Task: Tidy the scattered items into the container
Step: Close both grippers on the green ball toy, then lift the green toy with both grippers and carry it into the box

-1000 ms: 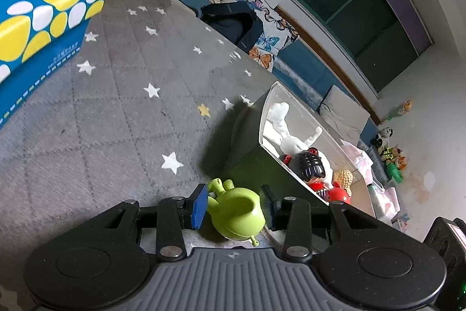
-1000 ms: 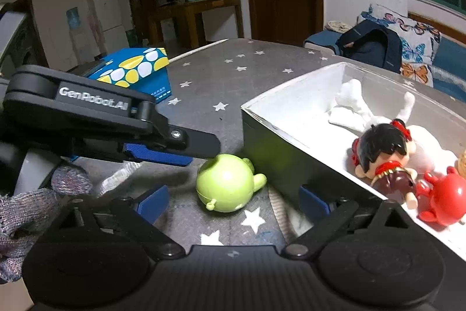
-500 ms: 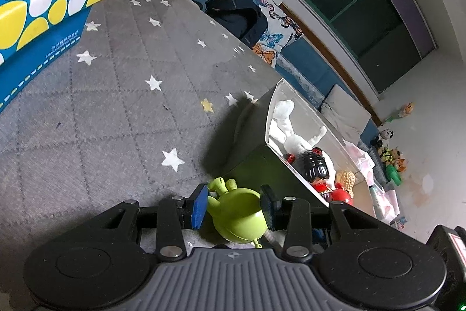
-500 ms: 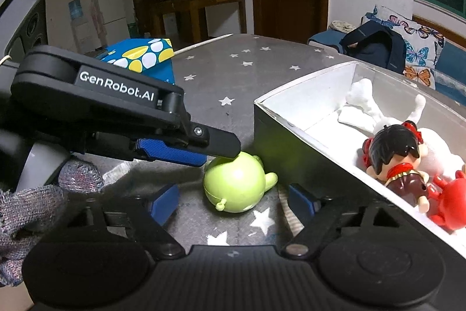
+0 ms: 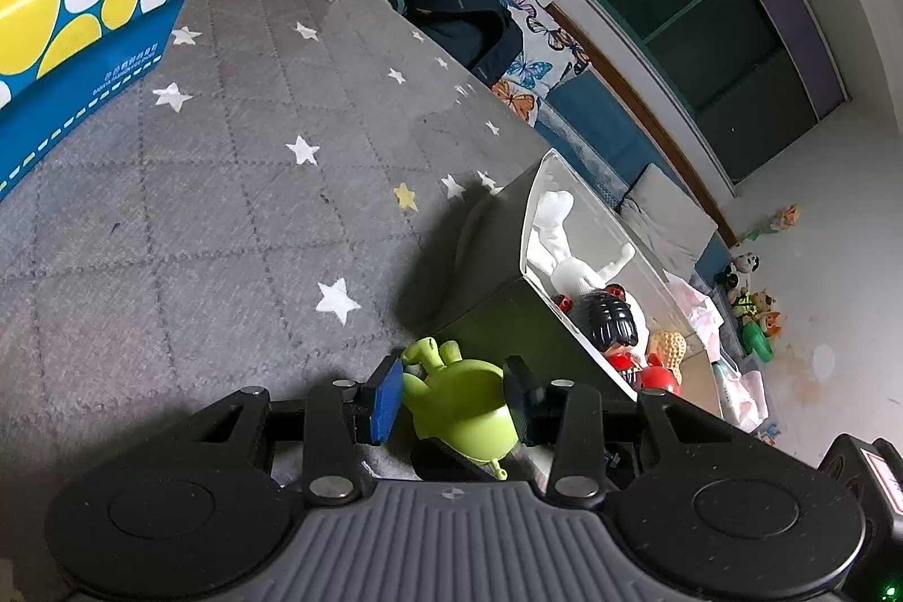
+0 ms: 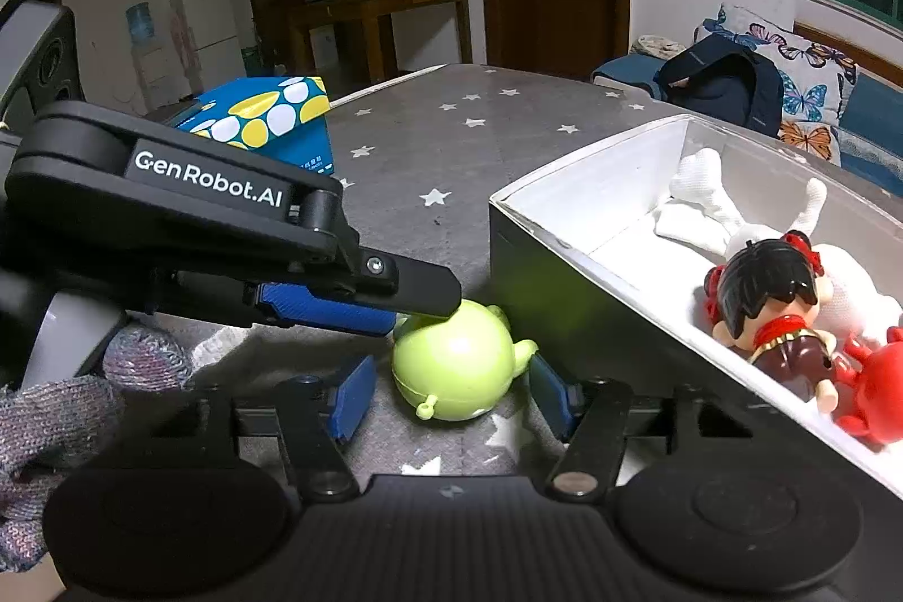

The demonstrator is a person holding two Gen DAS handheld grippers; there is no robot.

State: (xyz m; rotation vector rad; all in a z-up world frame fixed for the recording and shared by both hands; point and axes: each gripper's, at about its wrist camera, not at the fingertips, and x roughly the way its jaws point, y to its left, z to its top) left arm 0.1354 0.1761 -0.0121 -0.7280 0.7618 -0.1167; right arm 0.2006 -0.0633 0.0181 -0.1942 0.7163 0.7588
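A green round toy point(image 5: 460, 404) lies on the grey star cloth beside the white box point(image 5: 530, 218). My left gripper point(image 5: 451, 401) has its pads around the toy, closed onto its sides. In the right wrist view the green toy point(image 6: 451, 370) sits between my right gripper's point(image 6: 451, 396) open pads, with gaps on both sides, and the left gripper's fingers point(image 6: 338, 286) reach in from the left above it. The white box point(image 6: 570, 201) holds a white plush point(image 6: 711, 207), a black-haired doll point(image 6: 773, 297) and a red toy point(image 6: 869, 387).
A blue box with yellow and white spots point(image 5: 73, 9) stands at the far left of the table, also in the right wrist view point(image 6: 271, 117). A dark backpack point(image 6: 717, 83) lies on a sofa beyond the table edge.
My right gripper has moved forward so the green toy lies between its pads. My left gripper has stayed around the toy, its pads a little tighter.
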